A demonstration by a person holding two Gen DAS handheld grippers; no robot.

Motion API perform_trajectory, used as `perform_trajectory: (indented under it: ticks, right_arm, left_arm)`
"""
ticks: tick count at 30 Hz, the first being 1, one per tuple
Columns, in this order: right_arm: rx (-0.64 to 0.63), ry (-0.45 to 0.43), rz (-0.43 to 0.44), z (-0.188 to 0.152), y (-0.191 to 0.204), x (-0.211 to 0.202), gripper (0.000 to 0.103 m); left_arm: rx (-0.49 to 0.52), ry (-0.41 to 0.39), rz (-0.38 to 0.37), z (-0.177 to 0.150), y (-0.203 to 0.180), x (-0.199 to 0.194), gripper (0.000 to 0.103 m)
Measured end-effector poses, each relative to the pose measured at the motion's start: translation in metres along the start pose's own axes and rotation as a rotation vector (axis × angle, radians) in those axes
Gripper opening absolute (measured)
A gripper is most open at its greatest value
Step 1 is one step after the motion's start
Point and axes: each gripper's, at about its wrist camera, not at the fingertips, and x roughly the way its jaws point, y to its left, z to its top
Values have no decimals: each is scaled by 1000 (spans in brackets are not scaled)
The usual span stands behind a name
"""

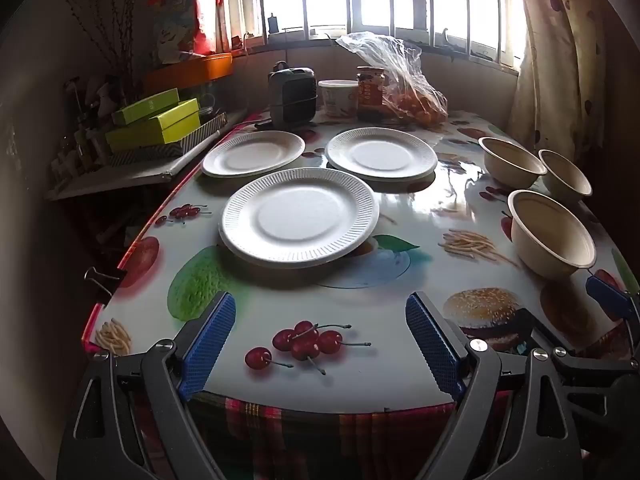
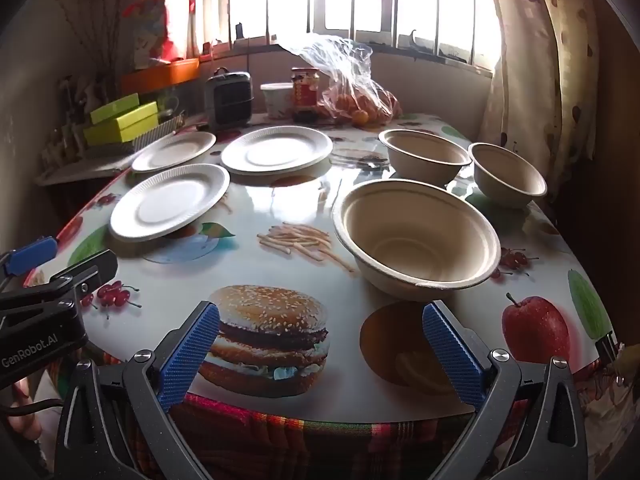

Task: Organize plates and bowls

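Left gripper (image 1: pixel 320 344) spread empty, nearest plate (image 1: pixel 300 222) just ahead; right gripper (image 2: pixel 320 356) spread empty, nearest bowl (image 2: pixel 416 236) ahead-right.

On the table (image 1: pixel 400 288), ahead of the left claw (image 1: pixel 320 344), one plate (image 1: pixel 300 220) lies nearest with two plates (image 1: pixel 253 153) (image 1: pixel 381 154) side by side behind it, while three bowls (image 2: pixel 416 240) (image 2: pixel 425 155) (image 2: pixel 507 175) stand ahead of the right claw (image 2: pixel 320 354), right of the plates.

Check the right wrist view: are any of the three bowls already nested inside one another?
No, the near bowl, middle bowl and far bowl each sit apart on the table.
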Motion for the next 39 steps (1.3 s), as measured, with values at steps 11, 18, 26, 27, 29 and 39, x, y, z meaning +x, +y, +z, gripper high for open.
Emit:
perform_trajectory:
  ticks: [11,18,26,27,29,39]
  right_arm:
    - [-7,-6,6,2,-2,-2,103]
    - [-13,-15,6,5,3,2,103]
    - [-24,-20,22,9,7,1,103]
    - [-24,-19,26,10,7,1,103]
    - [-25,-20,24,11,7,1,103]
    - [-8,-10,27,19,4,10,103]
  left_arm:
    - [11,9,7,2,-2,4,88]
    - [-17,33,51,-2,6,9,88]
    - [12,31,70,2,1,9,88]
    - [15,35,68,3,0,10,88]
    - [7,41,51,5,1,11,88]
    - [4,59,55,10,3,20,88]
